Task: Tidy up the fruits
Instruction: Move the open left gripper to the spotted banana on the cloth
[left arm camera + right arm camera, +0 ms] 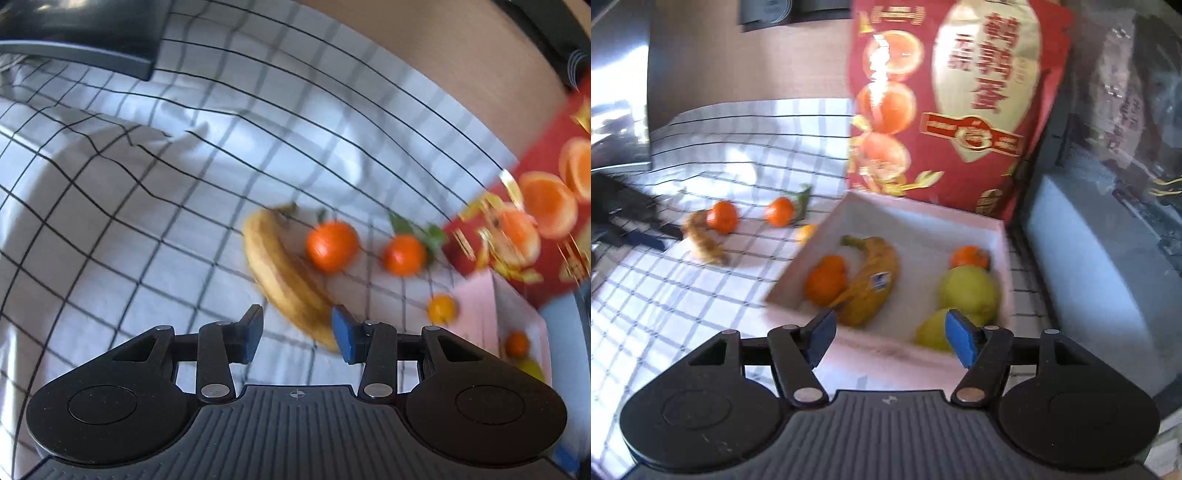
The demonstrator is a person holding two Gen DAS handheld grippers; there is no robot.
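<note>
While fruit lies loose | left claw [297, 332] apart, empty | right claw [890, 338] apart over box [1003, 258]

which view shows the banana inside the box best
The right wrist view: the stickered banana lies whole in the pink box. The left wrist view shows only the box's edge; that banana isn't visible, only another on the cloth.

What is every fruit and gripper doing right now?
Left hand-held gripper: open, empty.
Right hand-held gripper: open, empty.
White box: open, holding fruit.
Stickered banana: in the box.
Loose banana: on the checked cloth.
Two leafy oranges: on the cloth, outside the box.
</note>
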